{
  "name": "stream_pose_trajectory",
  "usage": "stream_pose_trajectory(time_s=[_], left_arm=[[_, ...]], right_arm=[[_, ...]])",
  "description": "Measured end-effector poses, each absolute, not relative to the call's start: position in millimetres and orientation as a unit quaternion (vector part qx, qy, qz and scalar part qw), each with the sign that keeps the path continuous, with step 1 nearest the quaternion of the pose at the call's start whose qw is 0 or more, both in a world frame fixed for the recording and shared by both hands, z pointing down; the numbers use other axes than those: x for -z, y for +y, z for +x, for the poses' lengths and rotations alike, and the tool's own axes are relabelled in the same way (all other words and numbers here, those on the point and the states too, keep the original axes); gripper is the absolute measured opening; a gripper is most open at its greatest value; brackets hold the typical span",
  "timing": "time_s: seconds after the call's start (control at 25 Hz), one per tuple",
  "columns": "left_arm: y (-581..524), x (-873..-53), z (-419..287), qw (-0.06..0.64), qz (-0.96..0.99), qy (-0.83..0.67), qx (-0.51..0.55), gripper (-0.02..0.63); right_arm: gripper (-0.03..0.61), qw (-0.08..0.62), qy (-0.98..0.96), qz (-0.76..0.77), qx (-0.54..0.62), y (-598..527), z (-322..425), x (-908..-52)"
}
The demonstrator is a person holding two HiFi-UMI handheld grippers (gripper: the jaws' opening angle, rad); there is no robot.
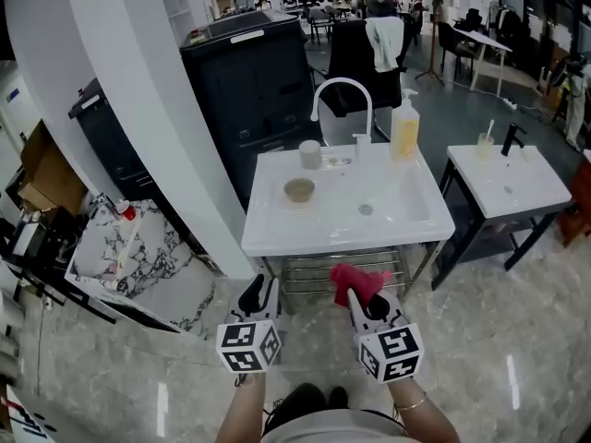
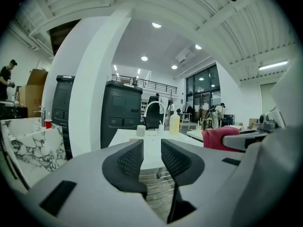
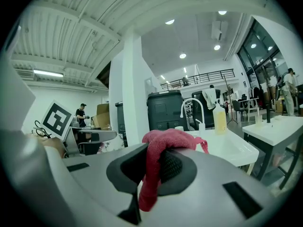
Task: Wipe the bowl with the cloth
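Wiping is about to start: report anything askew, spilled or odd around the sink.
Nothing stands out. The bowl sits upright at the left of the sink with no spill around it; the soap bottle and cup stand upright by the tap. The red cloth is pinched in the right tongs.

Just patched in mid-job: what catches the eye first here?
The red cloth pinched in the right gripper, low in the head view, stands out most. Ahead stands the white sink, with a small bowl toward its left side. The left gripper is open and empty.
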State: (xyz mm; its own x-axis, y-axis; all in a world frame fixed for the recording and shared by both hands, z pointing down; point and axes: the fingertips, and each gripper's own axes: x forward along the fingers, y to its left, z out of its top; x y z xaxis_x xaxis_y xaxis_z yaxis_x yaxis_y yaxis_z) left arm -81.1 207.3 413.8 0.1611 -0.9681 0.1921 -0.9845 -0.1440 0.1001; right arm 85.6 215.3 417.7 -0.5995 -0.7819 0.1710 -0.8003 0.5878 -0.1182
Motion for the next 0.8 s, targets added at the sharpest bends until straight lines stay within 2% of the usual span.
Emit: stream_pose_trajectory(time_s=[0.4, 0.8], left_arm=[[160, -417, -92, 0.098, 0.745, -0.658, -0.045, 0.169], [58, -427, -128, 0.108, 0.743, -0.66, -0.028, 0.172]], right_arm=[[0.035, 0.036, -0.888, 0.446, -0.102, 176, 86, -417], [0.035, 0.039, -0.88, 0.462, -0.107, 83, 58, -424]])
